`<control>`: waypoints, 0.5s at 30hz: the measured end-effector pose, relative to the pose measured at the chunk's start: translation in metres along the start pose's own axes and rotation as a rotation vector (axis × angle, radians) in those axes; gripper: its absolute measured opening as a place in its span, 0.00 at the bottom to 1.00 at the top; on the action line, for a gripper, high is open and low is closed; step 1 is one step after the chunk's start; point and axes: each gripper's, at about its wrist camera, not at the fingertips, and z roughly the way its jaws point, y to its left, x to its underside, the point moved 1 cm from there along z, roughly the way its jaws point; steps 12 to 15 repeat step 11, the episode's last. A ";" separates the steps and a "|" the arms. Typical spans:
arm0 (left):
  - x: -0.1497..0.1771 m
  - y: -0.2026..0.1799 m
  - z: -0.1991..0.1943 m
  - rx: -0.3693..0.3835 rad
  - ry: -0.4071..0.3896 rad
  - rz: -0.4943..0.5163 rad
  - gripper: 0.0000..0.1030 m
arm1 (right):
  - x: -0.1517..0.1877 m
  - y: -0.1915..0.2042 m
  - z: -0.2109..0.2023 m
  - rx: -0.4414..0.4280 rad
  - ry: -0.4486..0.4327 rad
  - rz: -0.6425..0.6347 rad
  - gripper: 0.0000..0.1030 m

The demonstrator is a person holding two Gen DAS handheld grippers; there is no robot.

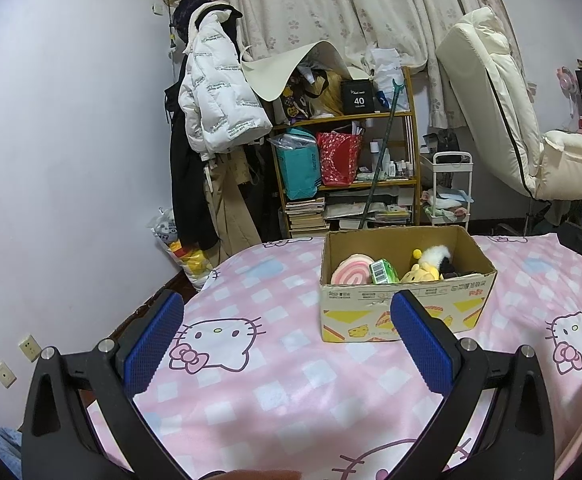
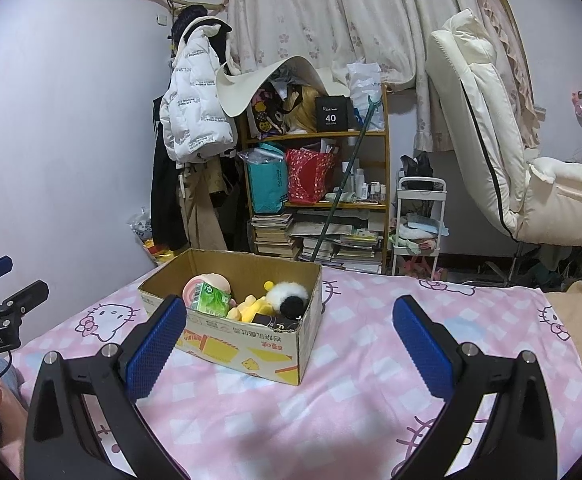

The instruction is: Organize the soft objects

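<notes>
A cardboard box (image 1: pixel 407 312) sits on the pink cat-print bedspread (image 1: pixel 275 380), holding a pink swirl cushion (image 1: pixel 351 270), a green packet (image 1: pixel 385 272), a yellow plush (image 1: pixel 421 272) and a white-and-black fluffy toy (image 1: pixel 437 258). The left gripper (image 1: pixel 289 344) hovers over the bed just before the box, jaws spread wide and holding nothing. The right gripper (image 2: pixel 291 348) hangs beside the box, likewise wide apart and empty. Behind stand a cluttered wooden shelf (image 2: pixel 385 168) and a white jacket (image 2: pixel 195 120)
</notes>
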 end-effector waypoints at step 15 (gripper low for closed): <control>0.002 0.000 0.000 0.018 0.011 -0.009 0.99 | 0.004 -0.003 -0.002 -0.003 0.004 -0.001 1.00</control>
